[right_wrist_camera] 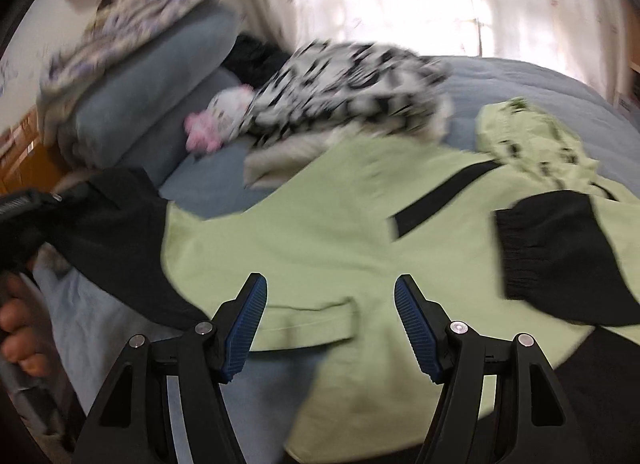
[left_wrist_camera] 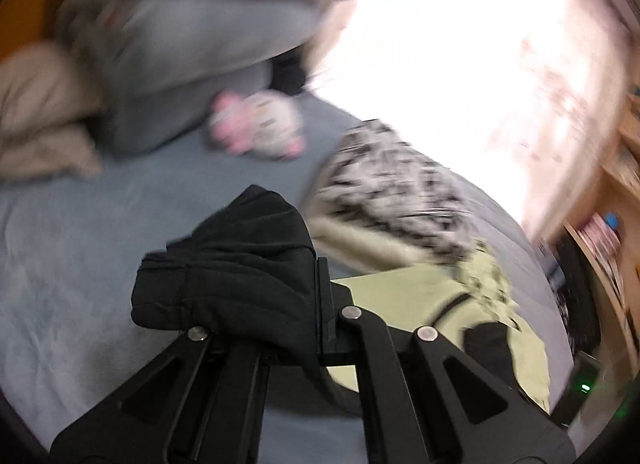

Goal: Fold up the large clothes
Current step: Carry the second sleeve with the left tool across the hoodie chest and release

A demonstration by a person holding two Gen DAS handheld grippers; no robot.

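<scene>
Black cuff (left_wrist_camera: 240, 264) of the green jacket (left_wrist_camera: 400, 292) sits clamped in the closed left gripper (left_wrist_camera: 316, 304), lifted above the grey bed (left_wrist_camera: 100, 244). From the right wrist, the right gripper (right_wrist_camera: 330, 328) hangs open and empty over the jacket, which lies spread on the bed beside a black-and-white garment (right_wrist_camera: 352, 87).

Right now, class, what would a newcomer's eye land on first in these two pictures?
First the pale green jacket with black sleeves, spread across the grey-blue bed. Its black sleeve is pinched in the left hand-held gripper, while the right hand-held gripper hangs open above the jacket. Behind lie a black-and-white patterned garment and a pink-and-white plush toy.
</scene>
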